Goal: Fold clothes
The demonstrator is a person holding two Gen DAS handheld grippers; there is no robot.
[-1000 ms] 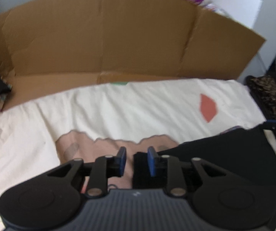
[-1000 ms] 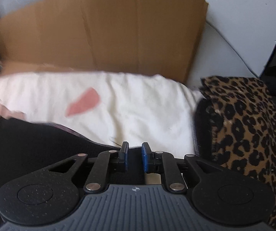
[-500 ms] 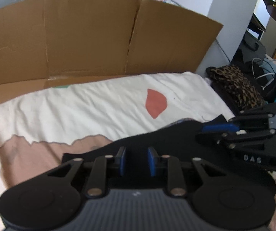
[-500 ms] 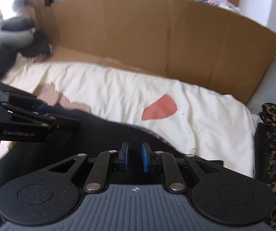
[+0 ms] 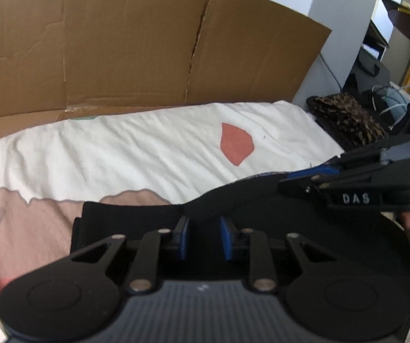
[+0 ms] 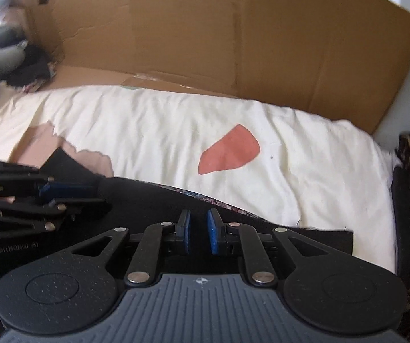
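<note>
Black garment lies between both narrowly parted claws, left claw and right claw, whose jaws just widened; grip unclear. Its long axis runs three-to-nine. Bare cream sheet spreads toward twelve, ending at cardboard.

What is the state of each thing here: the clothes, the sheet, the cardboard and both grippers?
Garment: lies on the sheet, one edge lifted.
Sheet: spread out, wrinkled.
Right gripper: jaws have just been opening; lifted garment edge between them.
Left gripper: jaws slightly apart over the garment; grip unclear.
Cardboard: standing upright behind the sheet, creased.
Leopard cloth: lying bunched beside the sheet.
</note>
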